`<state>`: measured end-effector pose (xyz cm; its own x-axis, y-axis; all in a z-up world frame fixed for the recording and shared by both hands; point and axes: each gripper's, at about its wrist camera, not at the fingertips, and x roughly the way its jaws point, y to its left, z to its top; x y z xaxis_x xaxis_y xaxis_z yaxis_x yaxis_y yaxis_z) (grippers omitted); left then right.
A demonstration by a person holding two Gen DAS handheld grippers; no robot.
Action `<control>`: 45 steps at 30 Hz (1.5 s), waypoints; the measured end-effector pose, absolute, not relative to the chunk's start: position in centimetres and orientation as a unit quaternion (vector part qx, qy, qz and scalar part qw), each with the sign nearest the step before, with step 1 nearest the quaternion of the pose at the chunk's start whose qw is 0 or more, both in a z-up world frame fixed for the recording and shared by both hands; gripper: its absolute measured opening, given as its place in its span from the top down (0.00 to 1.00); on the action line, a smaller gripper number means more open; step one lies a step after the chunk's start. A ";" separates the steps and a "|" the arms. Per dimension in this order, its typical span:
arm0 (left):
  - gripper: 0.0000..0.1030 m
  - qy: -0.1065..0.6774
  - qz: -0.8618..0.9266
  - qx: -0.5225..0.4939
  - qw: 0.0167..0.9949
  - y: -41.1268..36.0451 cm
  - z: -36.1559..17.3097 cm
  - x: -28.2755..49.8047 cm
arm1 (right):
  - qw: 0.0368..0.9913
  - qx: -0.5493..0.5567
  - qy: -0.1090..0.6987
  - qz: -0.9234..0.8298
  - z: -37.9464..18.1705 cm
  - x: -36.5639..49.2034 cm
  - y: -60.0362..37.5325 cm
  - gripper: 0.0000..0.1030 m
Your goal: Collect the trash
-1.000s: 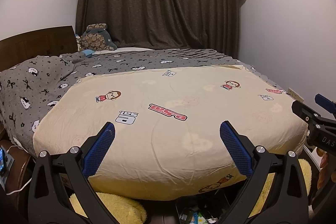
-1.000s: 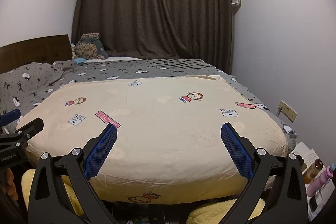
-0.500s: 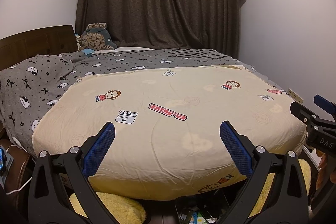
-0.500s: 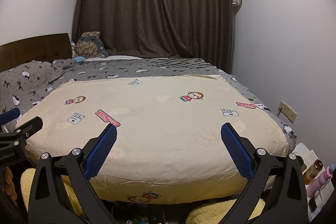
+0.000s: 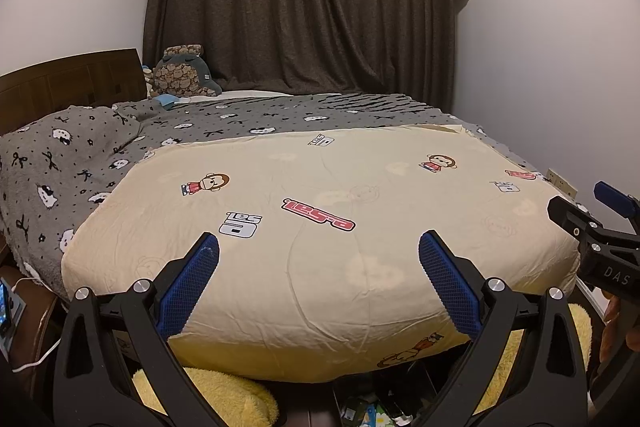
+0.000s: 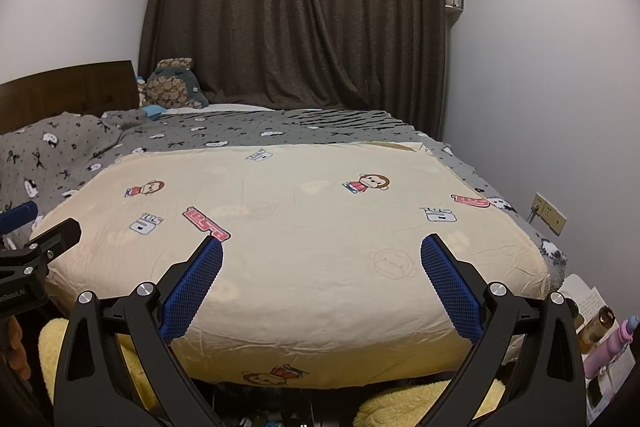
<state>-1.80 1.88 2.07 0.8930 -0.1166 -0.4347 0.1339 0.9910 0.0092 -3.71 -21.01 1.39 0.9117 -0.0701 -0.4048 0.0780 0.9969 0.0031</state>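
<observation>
Left wrist view is showing both the left gripper (image 5: 319, 255) and right gripper (image 6: 321, 259) hanging spread and empty over the cream duvet (image 5: 320, 227), searching; wrappers (image 5: 368, 413) lying below demand lowering.

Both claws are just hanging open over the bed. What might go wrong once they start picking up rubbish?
1. The litter lies in the dark gap under the bed, half hidden, so an open left gripper may miss it.
2. The right gripper could snag the cream quilt or the yellow fluffy fabric instead.
3. Bottles stand at the right; a swing could topple them.
</observation>
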 end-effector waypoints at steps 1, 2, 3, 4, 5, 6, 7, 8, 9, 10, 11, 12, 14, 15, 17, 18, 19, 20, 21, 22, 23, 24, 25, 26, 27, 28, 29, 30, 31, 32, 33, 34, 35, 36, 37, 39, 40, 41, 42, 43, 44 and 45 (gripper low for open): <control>0.08 0.222 -0.064 0.019 0.973 1.9 2.1 -1.8 | 0.978 0.010 0.206 -0.038 1.4 -3.7 -21.1 0.03; 0.08 0.223 -0.064 0.019 0.973 1.9 2.1 -1.8 | 0.978 0.011 0.206 -0.038 1.4 -3.7 -21.1 0.03; 0.08 0.223 -0.064 0.019 0.973 1.9 2.1 -1.8 | 0.978 0.011 0.207 -0.039 1.4 -3.7 -21.1 0.03; 0.08 0.223 -0.064 0.019 0.972 1.9 2.1 -1.8 | 0.978 0.010 0.207 -0.039 1.3 -3.6 -21.0 0.03; 0.08 0.223 -0.064 0.018 0.972 1.9 2.1 -1.8 | 0.977 0.010 0.207 -0.039 1.3 -3.6 -21.1 0.03; 0.08 0.223 -0.064 0.018 0.973 1.9 2.1 -1.8 | 0.977 0.011 0.208 -0.039 1.3 -3.6 -21.1 0.03; 0.08 0.223 -0.064 0.018 0.973 1.9 2.1 -1.8 | 0.977 0.010 0.208 -0.039 1.3 -3.5 -21.0 0.03; 0.08 0.223 -0.065 0.018 0.973 1.9 2.1 -1.8 | 0.977 0.010 0.208 -0.039 1.3 -3.5 -21.0 0.03; 0.08 0.223 -0.065 0.018 0.973 1.9 2.1 -1.8 | 0.977 0.010 0.207 -0.039 1.3 -3.5 -21.0 0.03; 0.08 0.223 -0.065 0.018 0.973 1.9 2.1 -1.8 | 0.977 0.010 0.207 -0.038 1.3 -3.5 -21.0 0.03; 0.08 0.223 -0.064 0.018 0.972 1.9 2.1 -1.8 | 0.977 0.010 0.208 -0.039 1.3 -3.5 -21.0 0.03; 0.08 0.223 -0.064 0.018 0.972 1.9 2.1 -1.8 | 0.977 0.010 0.208 -0.039 1.3 -3.5 -21.0 0.03; 0.08 0.224 -0.064 0.018 0.972 1.9 2.1 -1.8 | 0.977 0.010 0.208 -0.038 1.3 -3.5 -21.0 0.03; 0.08 0.224 -0.064 0.018 0.972 1.9 2.0 -1.8 | 0.977 0.009 0.209 -0.038 1.2 -3.5 -21.0 0.03; 0.08 0.225 -0.064 0.018 0.972 1.8 2.0 -1.8 | 0.977 0.009 0.209 -0.037 1.2 -3.4 -21.0 0.03; 0.08 0.225 -0.064 0.018 0.972 1.7 1.9 -1.8 | 0.977 0.009 0.209 -0.037 1.2 -3.4 -21.0 0.03; 0.08 0.225 -0.064 0.017 0.972 1.7 1.9 -1.8 | 0.977 0.008 0.209 -0.037 1.2 -3.4 -21.0 0.03; 0.08 0.225 -0.064 0.017 0.972 1.6 1.9 -1.8 | 0.977 0.008 0.209 -0.037 1.2 -3.4 -21.0 0.03; 0.08 0.225 -0.064 0.017 0.972 1.6 1.9 -1.8 | 0.977 0.008 0.209 -0.037 1.2 -3.4 -21.0 0.03; 0.08 0.225 -0.064 0.017 0.972 1.6 1.9 -1.8 | 0.977 0.008 0.209 -0.037 1.2 -3.4 -21.0 0.03; 0.08 0.225 -0.064 0.017 0.972 1.6 1.9 -1.8 | 0.977 0.008 0.209 -0.037 1.2 -3.4 -21.0 0.03; 0.08 0.225 -0.064 0.017 0.972 1.6 1.9 -1.8 | 0.977 0.008 0.209 -0.037 1.2 -3.4 -21.0 0.03; 0.08 0.225 -0.063 0.017 0.972 1.6 1.9 -1.8 | 0.977 0.008 0.210 -0.037 1.2 -3.4 -21.0 0.03; 0.08 0.225 -0.063 0.016 0.972 1.6 1.8 -1.8 | 0.977 0.008 0.209 -0.037 1.2 -3.4 -21.0 0.03; 0.08 0.225 -0.063 0.016 0.972 1.6 1.9 -1.8 | 0.977 0.008 0.209 -0.037 1.2 -3.4 -21.0 0.03; 0.08 0.225 -0.063 0.016 0.972 1.6 1.9 -1.8 | 0.977 0.008 0.209 -0.037 1.2 -3.4 -21.0 0.03; 0.08 0.225 -0.063 0.016 0.972 1.6 1.8 -1.8 | 0.977 0.009 0.209 -0.037 1.2 -3.4 -21.0 0.03; 0.08 0.225 -0.063 0.015 0.972 1.6 1.8 -1.8 | 0.977 0.009 0.209 -0.037 1.2 -3.4 -21.0 0.03; 0.08 0.225 -0.063 0.015 0.972 1.5 1.8 -1.9 | 0.977 0.009 0.209 -0.037 1.2 -3.4 -21.0 0.03; 0.08 0.225 -0.063 0.015 0.972 1.6 1.8 -1.9 | 0.977 0.008 0.210 -0.037 1.2 -3.4 -21.0 0.03; 0.08 0.225 -0.063 0.015 0.972 1.5 1.8 -1.9 | 0.977 0.008 0.210 -0.037 1.2 -3.4 -21.1 0.03; 0.08 0.225 -0.062 0.015 0.972 1.6 1.8 -1.9 | 0.977 0.008 0.210 -0.037 1.1 -3.4 -21.0 0.03; 0.08 0.224 -0.063 0.015 0.972 1.6 1.8 -1.8 | 0.977 0.008 0.210 -0.037 1.1 -3.4 -21.0 0.03; 0.08 0.225 -0.062 0.015 0.972 1.6 1.8 -1.8 | 0.977 0.008 0.210 -0.038 1.2 -3.4 -21.0 0.03; 0.08 0.225 -0.062 0.015 0.972 1.6 1.8 -1.8 | 0.977 0.009 0.210 -0.038 1.2 -3.4 -21.0 0.03; 0.08 0.225 -0.062 0.015 0.972 1.6 1.9 -1.9 | 0.977 0.009 0.210 -0.038 1.2 -3.4 -21.0 0.03; 0.08 0.225 -0.062 0.015 0.972 1.6 1.9 -1.9 | 0.977 0.009 0.209 -0.038 1.1 -3.5 -21.0 0.03; 0.08 0.225 -0.062 0.014 0.972 1.6 1.9 -1.9 | 0.977 0.009 0.210 -0.038 1.1 -3.4 -21.0 0.03; 0.08 0.225 -0.063 0.014 0.972 1.6 1.8 -1.8 | 0.977 0.009 0.210 -0.038 1.1 -3.4 -21.0 0.03; 0.08 0.225 -0.062 0.014 0.972 1.6 1.8 -1.9 | 0.977 0.009 0.210 -0.038 1.1 -3.5 -21.0 0.03; 0.08 0.224 -0.062 0.014 0.972 1.6 1.8 -1.8 | 0.977 0.009 0.210 -0.038 1.1 -3.5 -21.0 0.03; 0.08 0.224 -0.062 0.014 0.972 1.5 1.8 -1.9 | 0.977 0.009 0.210 -0.038 1.1 -3.5 -21.0 0.03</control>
<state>-1.86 1.49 1.82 0.8914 -0.1150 -0.4383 0.1275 0.9918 -0.0010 -3.45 -20.98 1.14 0.9092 -0.0703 -0.4103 0.0776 0.9970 0.0012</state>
